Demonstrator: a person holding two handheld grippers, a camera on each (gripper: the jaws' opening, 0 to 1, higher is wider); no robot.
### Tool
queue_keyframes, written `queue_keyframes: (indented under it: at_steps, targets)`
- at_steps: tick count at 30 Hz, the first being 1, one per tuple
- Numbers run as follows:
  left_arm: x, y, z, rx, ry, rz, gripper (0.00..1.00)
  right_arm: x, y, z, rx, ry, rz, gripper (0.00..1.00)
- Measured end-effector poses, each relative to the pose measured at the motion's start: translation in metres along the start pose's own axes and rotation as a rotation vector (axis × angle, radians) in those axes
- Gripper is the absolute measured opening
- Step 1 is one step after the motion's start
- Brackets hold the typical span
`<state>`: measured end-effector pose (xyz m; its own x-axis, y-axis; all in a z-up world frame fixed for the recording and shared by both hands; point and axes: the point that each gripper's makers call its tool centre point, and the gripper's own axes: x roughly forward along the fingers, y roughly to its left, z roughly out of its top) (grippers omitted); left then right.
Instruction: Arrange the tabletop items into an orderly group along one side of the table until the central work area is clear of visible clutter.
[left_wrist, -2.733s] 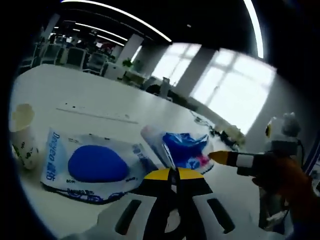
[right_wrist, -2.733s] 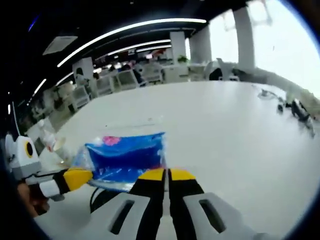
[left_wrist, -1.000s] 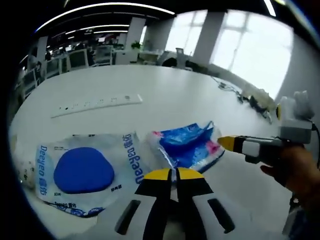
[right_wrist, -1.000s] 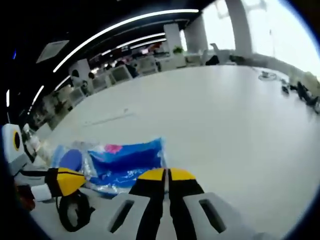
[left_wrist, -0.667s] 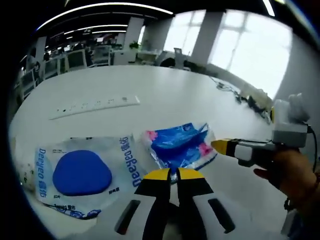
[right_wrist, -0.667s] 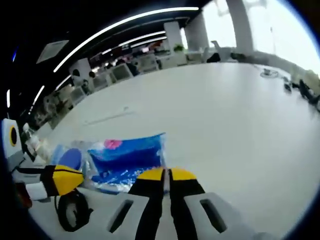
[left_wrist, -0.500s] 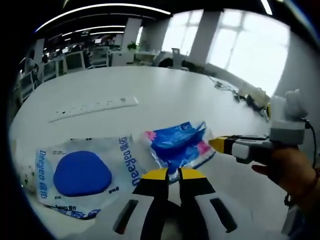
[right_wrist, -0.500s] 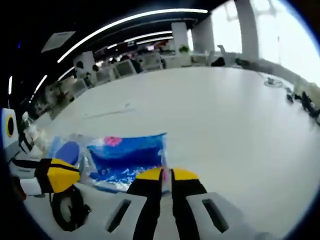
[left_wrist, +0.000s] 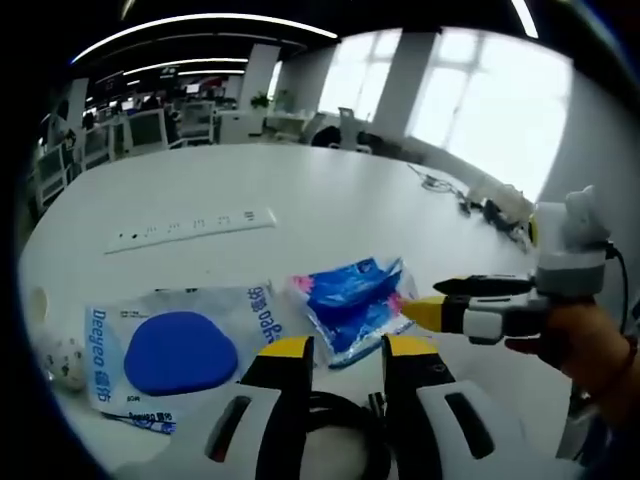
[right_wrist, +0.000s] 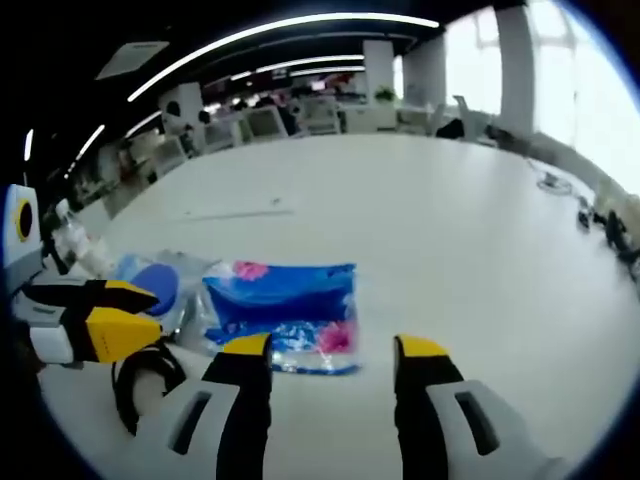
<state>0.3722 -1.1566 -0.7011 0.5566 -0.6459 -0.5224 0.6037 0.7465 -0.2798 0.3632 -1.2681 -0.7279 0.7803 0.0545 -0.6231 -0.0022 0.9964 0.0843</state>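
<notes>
A blue tissue pack (left_wrist: 350, 300) (right_wrist: 285, 310) lies flat on the white table (left_wrist: 330, 200), beside a white wipes pack (left_wrist: 180, 350) (right_wrist: 150, 285) with a blue oval. My left gripper (left_wrist: 347, 350) is open just short of both packs, and a black cable coil (left_wrist: 340, 430) (right_wrist: 140, 385) lies between its jaws. My right gripper (right_wrist: 333, 347) is open too, with the tissue pack's near edge just ahead of its left jaw. From the other side each gripper shows open: the right gripper (left_wrist: 430, 298) and the left gripper (right_wrist: 152, 310).
A white power strip (left_wrist: 190, 228) lies farther out on the table. A paper cup (left_wrist: 55, 355) sits at the left edge by the wipes pack. Cables and small items (left_wrist: 490, 210) lie at the far right edge. Office desks and chairs stand behind.
Both grippers were shut and now stand open. Both cameras have drawn back a little from the packs. The packs have stayed where they lay.
</notes>
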Motion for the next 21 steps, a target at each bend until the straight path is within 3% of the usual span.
queue_keyframes:
  at_steps: [6, 13, 21]
  targets:
    - [-0.017, 0.005, 0.002, -0.04, -0.04, -0.032, 0.37, -0.015, 0.035, -0.004, 0.073, 0.031, 0.139, 0.56]
    - [-0.038, 0.023, -0.003, -0.007, -0.057, -0.018, 0.47, -0.031, 0.065, -0.013, 0.024, 0.077, 0.204, 0.63]
    - [-0.053, 0.043, -0.023, 0.006, -0.013, 0.022, 0.48, -0.039, 0.096, -0.027, 0.001, 0.111, 0.271, 0.66]
